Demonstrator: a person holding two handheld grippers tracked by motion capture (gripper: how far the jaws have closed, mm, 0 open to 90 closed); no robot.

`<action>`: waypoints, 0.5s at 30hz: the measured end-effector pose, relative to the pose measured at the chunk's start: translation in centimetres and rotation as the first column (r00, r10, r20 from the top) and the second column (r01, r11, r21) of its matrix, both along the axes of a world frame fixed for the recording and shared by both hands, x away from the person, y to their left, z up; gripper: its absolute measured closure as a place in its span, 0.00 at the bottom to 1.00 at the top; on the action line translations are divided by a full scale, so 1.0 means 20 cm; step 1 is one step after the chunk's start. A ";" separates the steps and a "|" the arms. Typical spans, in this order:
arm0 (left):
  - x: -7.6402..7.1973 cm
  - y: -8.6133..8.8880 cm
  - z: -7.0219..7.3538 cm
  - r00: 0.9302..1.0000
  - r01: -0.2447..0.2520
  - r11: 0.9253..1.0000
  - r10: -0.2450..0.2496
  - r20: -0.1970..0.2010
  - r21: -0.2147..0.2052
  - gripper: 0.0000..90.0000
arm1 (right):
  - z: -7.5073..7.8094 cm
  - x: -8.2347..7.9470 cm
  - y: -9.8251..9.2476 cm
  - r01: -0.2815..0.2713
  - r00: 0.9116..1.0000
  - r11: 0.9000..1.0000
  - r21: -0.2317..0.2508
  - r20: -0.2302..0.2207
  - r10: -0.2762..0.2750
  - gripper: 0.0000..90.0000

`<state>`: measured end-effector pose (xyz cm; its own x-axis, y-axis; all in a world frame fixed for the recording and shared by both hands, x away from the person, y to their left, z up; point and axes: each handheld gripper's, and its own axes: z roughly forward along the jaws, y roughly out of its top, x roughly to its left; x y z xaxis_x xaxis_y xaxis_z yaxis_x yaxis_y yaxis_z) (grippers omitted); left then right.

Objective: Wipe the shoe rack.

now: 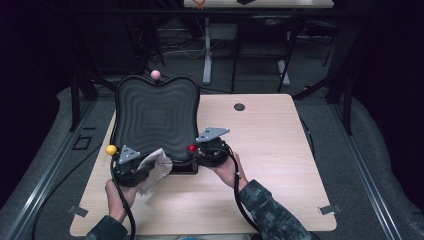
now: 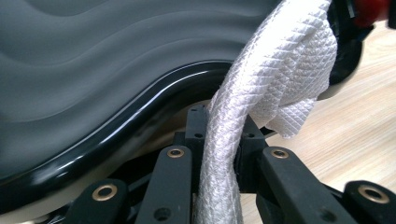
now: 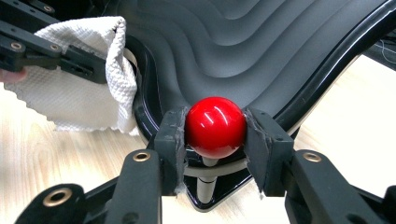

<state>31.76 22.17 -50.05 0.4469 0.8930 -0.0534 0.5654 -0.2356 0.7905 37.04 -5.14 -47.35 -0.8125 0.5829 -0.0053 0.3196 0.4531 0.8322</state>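
A black wavy-ribbed tray (image 1: 155, 112) stands on the wooden table, with ball knobs at its corners: yellow (image 1: 111, 149), pink (image 1: 155, 74) and red (image 1: 192, 148). My right gripper (image 3: 215, 128) is shut on the red ball knob (image 3: 215, 127) at the tray's near right corner. My left gripper (image 2: 219, 135) is shut on a white quilted cloth (image 2: 280, 70), which hangs against the tray's glossy near rim (image 2: 140, 100). In the high view the cloth (image 1: 155, 165) lies at the tray's near left edge, beside the left gripper (image 1: 150, 167). The right gripper view shows the cloth (image 3: 79, 88) held in the other gripper's jaws at the tray's rim (image 3: 144, 79).
The light wooden table (image 1: 265, 150) has bare room to the right of the tray and a small round grommet (image 1: 239, 106) near its far edge. Tape tabs mark its near corners. Dark floor, rails and another table's legs lie beyond.
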 end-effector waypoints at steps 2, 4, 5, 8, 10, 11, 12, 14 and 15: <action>0.00 0.02 0.00 1.000 -0.013 1.000 0.013 -0.004 -0.001 0.88 | 0.00 0.00 0.00 0.000 1.000 1.000 0.000 0.000 0.000 0.66; 0.00 0.04 0.00 1.000 -0.028 1.000 0.028 -0.004 -0.007 0.88 | 0.00 0.00 0.00 0.000 1.000 1.000 0.000 0.000 0.000 0.66; 0.00 0.05 0.00 1.000 -0.026 1.000 0.026 -0.005 -0.002 0.88 | 0.00 0.00 0.00 -0.001 1.000 1.000 -0.001 0.002 0.001 0.66; -0.01 0.08 0.01 0.999 -0.038 0.999 0.038 -0.003 -0.003 0.88 | 0.00 0.00 0.00 0.001 1.000 1.000 -0.003 0.002 -0.001 0.66; -0.02 0.11 0.01 0.999 -0.049 0.999 0.049 -0.002 -0.006 0.88 | 0.00 0.00 0.00 0.000 1.000 1.000 -0.002 0.002 0.000 0.66; -0.03 0.12 0.02 0.999 -0.053 0.999 0.053 -0.005 -0.007 0.88 | 0.00 0.00 0.00 0.000 1.000 1.000 -0.002 0.003 0.000 0.66; -0.03 0.14 0.02 0.998 -0.059 0.998 0.059 -0.007 -0.006 0.88 | 0.00 0.00 0.00 0.000 1.000 1.000 -0.002 0.003 0.000 0.66; -0.04 0.18 0.02 0.997 -0.071 0.997 0.071 -0.015 -0.011 0.88 | 0.00 0.00 0.00 0.000 1.000 1.000 -0.003 0.003 0.000 0.66; -0.05 0.20 0.02 0.997 -0.071 0.997 0.070 -0.018 -0.018 0.88 | 0.00 0.00 0.00 0.000 1.000 1.000 -0.003 0.003 0.000 0.66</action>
<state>30.83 26.12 -49.72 0.3818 0.9210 -0.0775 0.5941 -0.1803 0.7839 37.02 -5.14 -47.35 -0.8125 0.5828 -0.0091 0.3172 0.4552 0.8320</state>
